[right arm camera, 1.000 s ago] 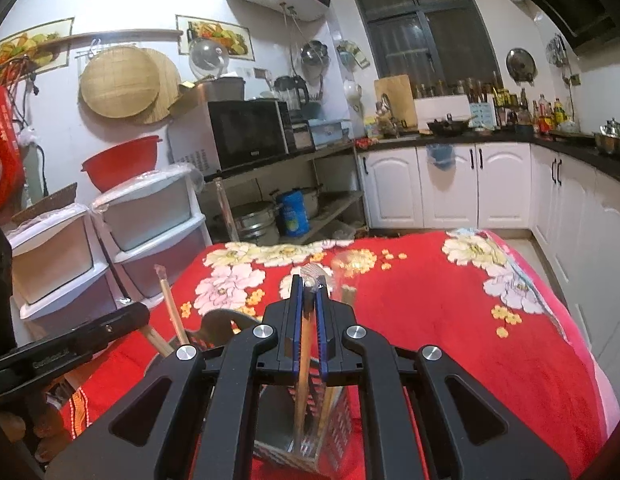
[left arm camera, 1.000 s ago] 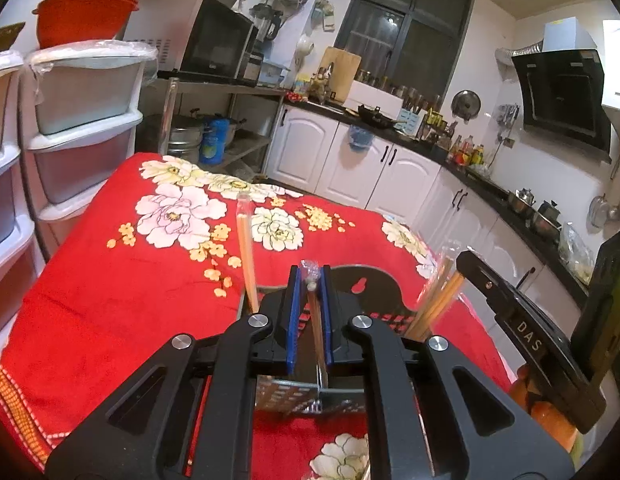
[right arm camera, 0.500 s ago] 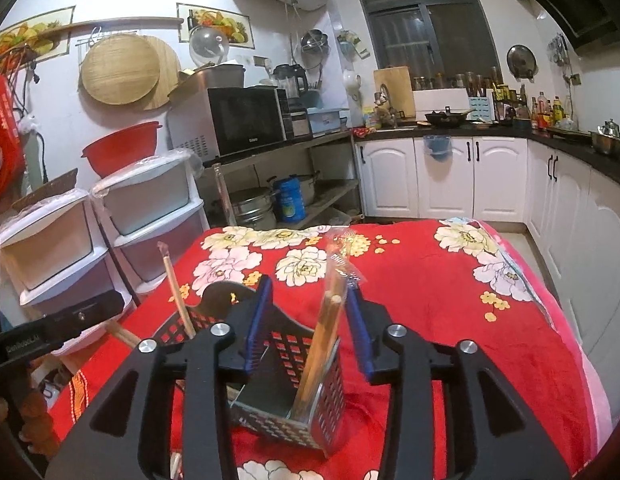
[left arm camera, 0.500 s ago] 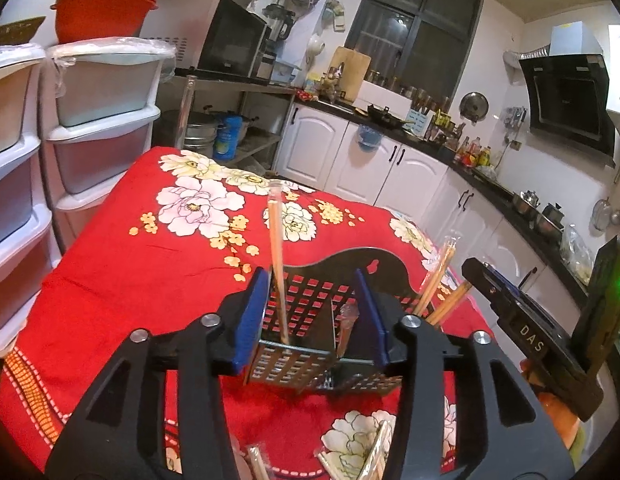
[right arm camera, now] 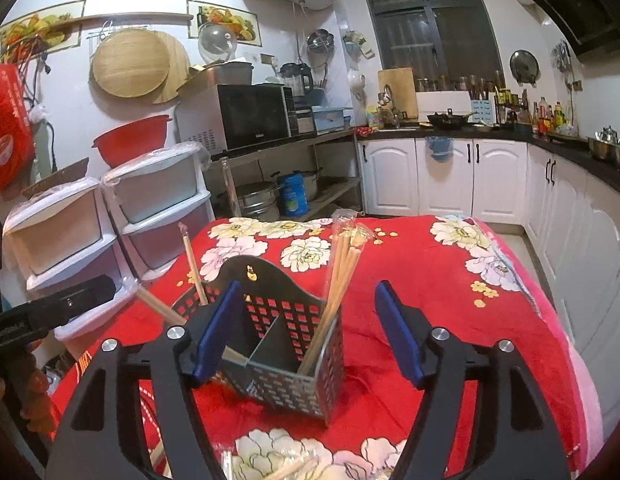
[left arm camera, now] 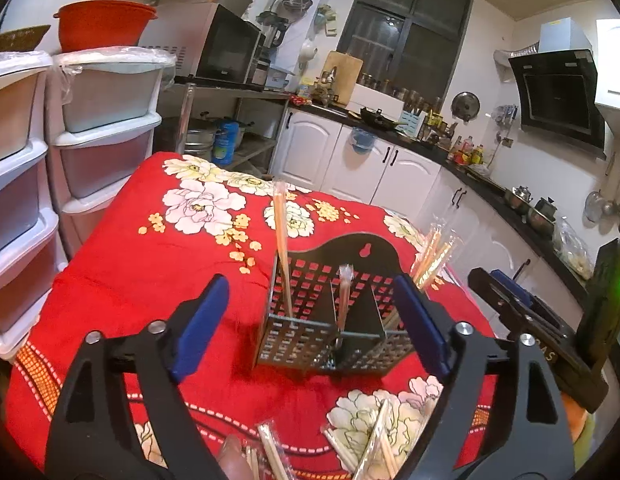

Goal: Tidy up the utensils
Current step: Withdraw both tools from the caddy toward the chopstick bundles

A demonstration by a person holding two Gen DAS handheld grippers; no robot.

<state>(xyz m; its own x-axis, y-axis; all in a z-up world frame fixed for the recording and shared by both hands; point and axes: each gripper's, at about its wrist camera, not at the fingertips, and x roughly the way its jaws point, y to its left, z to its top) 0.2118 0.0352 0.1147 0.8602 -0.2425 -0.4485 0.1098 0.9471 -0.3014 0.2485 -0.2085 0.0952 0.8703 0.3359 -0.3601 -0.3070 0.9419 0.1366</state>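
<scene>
Both grippers' fingers — left [left arm camera: 310, 320]; right [right arm camera: 306, 332] — opening, empty, before the chopstick caddy [left arm camera: 334, 320].

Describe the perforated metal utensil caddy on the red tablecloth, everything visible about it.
The grey perforated metal utensil caddy stands upright on the red floral tablecloth. Its arched dark back plate has a keyhole hanging slot, and solid dividers split it into compartments. Wrapped wooden chopsticks lean in several compartments. More wrapped chopsticks lie on the cloth in front. Neither hand-held gripper touches it.
</scene>
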